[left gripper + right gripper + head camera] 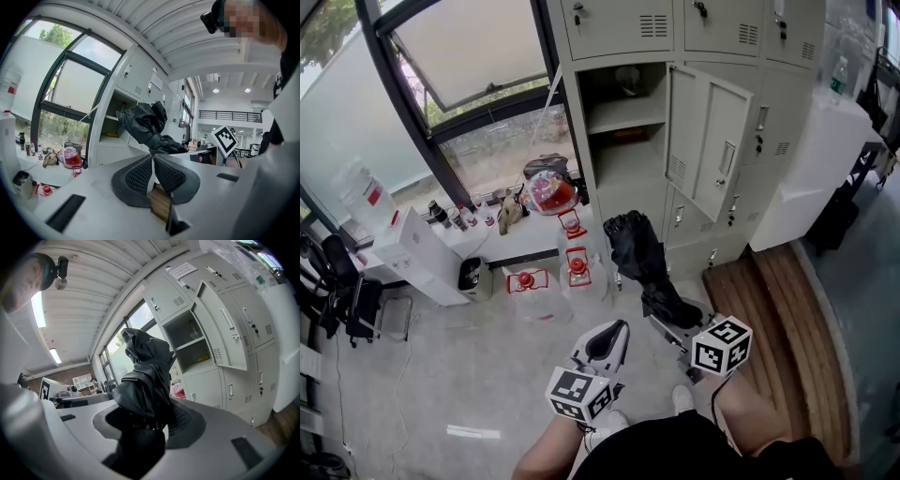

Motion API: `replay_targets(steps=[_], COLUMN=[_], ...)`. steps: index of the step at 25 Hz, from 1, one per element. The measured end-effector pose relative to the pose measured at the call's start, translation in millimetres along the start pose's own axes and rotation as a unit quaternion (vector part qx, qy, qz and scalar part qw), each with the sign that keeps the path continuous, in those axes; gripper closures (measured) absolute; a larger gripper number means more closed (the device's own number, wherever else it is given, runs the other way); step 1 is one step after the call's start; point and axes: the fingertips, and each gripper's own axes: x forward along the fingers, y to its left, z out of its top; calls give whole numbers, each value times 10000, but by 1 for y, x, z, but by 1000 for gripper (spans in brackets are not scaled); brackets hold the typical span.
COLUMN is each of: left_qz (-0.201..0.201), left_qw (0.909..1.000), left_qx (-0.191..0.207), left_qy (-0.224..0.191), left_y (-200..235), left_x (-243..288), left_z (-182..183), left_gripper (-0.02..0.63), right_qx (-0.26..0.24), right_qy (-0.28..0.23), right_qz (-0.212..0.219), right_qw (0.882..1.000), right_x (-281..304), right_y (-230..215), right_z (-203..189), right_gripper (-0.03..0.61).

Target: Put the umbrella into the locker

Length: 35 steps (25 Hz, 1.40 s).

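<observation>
A black folded umbrella (pixel 639 255) sticks up and forward from my right gripper (pixel 667 317), which is shut on its lower end. In the right gripper view the umbrella (pixel 146 376) fills the space between the jaws of the right gripper (pixel 145 420) and hides most of both pads. The grey locker (pixel 623 141) stands ahead with one compartment open, its door (pixel 710 141) swung to the right; a shelf shows inside. My left gripper (pixel 609 339) is to the left of the umbrella and apart from it. Its ribbed pads (pixel 140 176) meet at the tip with nothing between them. From there the umbrella (pixel 146 124) shows ahead.
Clear water jugs with red caps (pixel 577 267) stand on the floor left of the locker. A white box (pixel 417 253) and a low sill with bottles and a red round thing (pixel 551 192) lie below the window. A wooden platform (pixel 778 305) and a white cabinet (pixel 814 169) are to the right.
</observation>
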Motion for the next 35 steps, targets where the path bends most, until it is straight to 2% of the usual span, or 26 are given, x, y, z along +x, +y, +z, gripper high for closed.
replay_targets(steps=[13,21,28,35], left_qz=[-430,-533,-459,-291], left_qw=[9990,9985,9988,9995], left_qx=[108,89,85,120], left_qy=[111,134,119,93], left_y=[23,28,37,49], left_x=[-35,-40,-14,29], left_z=[-3,-3,-1,11], left_gripper=[586,586,586,586], right_qx=[114,273,221,120], right_qy=[-162,-209,-174,-90], right_qz=[-472,-544,-494,-401], right_qw=[9987,9979,9984,9991], right_x=[14,18,29,47], right_y=[32,38,15,-30], right_z=[-14,-17,-6,19], right_gripper=[327,328,328,328])
